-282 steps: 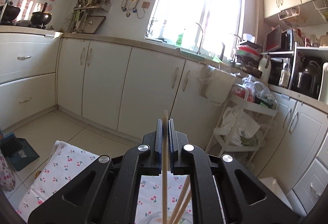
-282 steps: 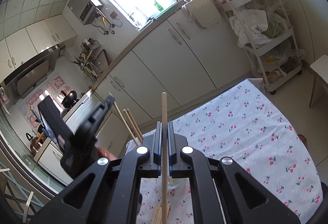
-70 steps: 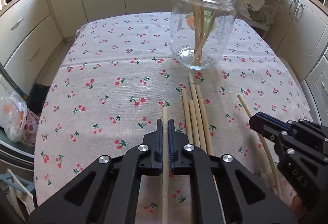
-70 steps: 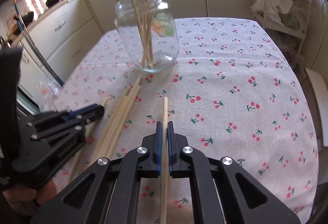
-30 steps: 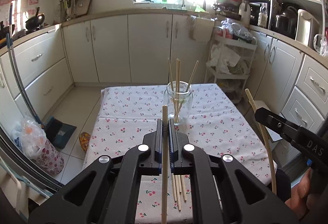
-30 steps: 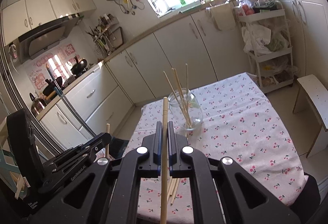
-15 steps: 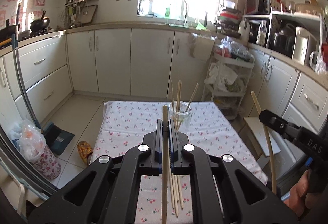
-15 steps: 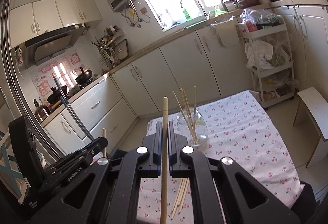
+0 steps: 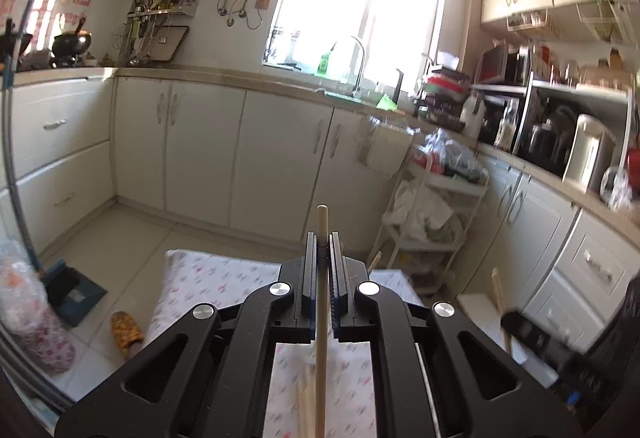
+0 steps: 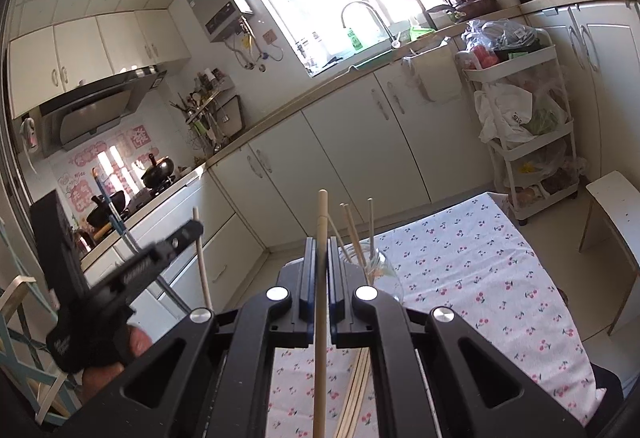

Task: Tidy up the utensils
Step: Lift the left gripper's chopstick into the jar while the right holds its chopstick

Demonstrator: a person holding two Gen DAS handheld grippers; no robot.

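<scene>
With each tongs (image 10: pixel 319 262) clamped on a chopstick (image 10: pixel 321 278), I should tip them upright over the far jar (image 10: pixel 378 270) before lowering.

White trolley (image 10: pixel 524 109), dustpan (image 9: pixel 74 294), slipper (image 9: pixel 126 330)

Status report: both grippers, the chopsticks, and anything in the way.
Left gripper shut on a chopstick. Right gripper shut on another chopstick. Glass jar ahead holds several sticks; loose chopsticks on the tablecloth. Nothing blocking.
</scene>
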